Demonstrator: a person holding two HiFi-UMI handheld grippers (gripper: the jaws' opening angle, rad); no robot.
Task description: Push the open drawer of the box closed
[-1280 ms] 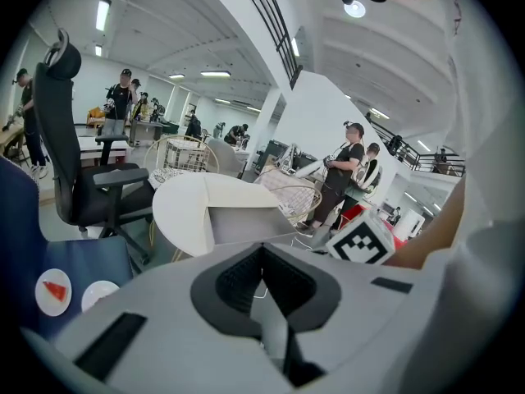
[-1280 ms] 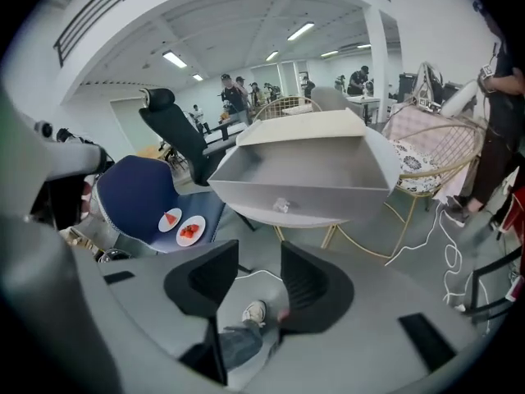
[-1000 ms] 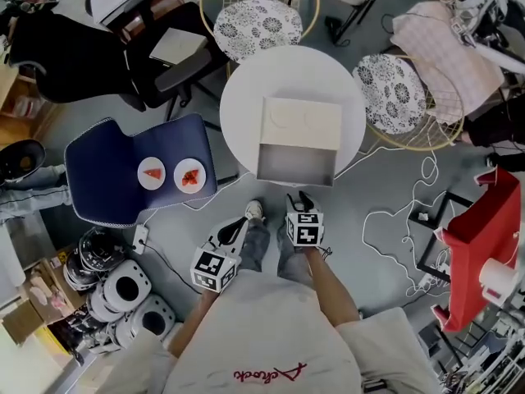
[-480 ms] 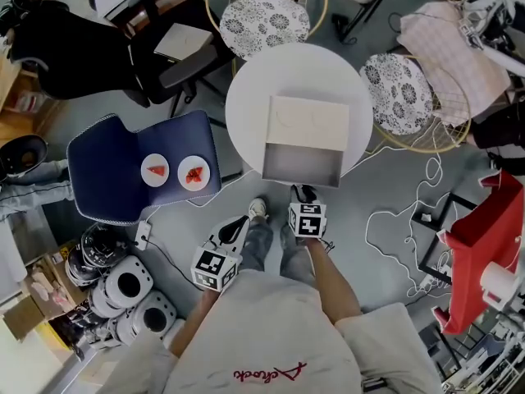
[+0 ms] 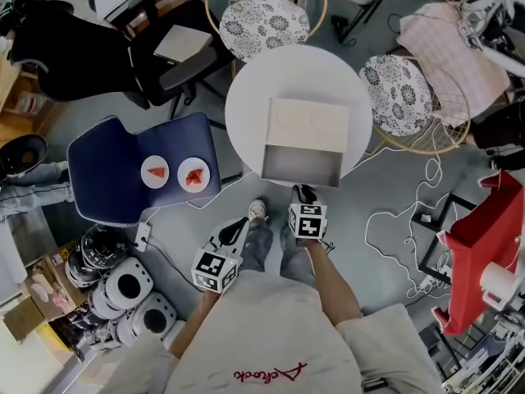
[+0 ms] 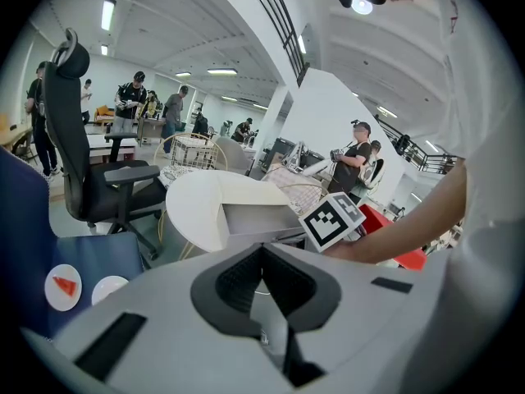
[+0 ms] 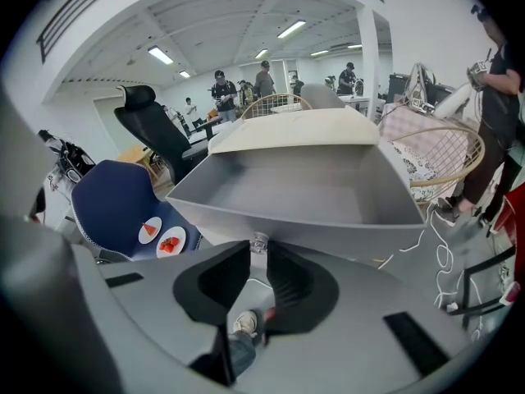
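The jaws of your right gripper (image 7: 259,253) have just been narrowing and grip nothing. The one drawer (image 7: 295,187) gapes just ahead of them, its one knob (image 7: 259,241) at their tips. Push off-centre and the one box (image 5: 309,123) may skid on the one table (image 5: 246,97). Your left gripper (image 6: 262,257) is clenched empty.

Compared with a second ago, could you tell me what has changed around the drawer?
The right gripper edged toward the drawer, and its jaws have just been closing around the small knob; whether they pinch it is unclear. The drawer stays open, and the left gripper stays back.
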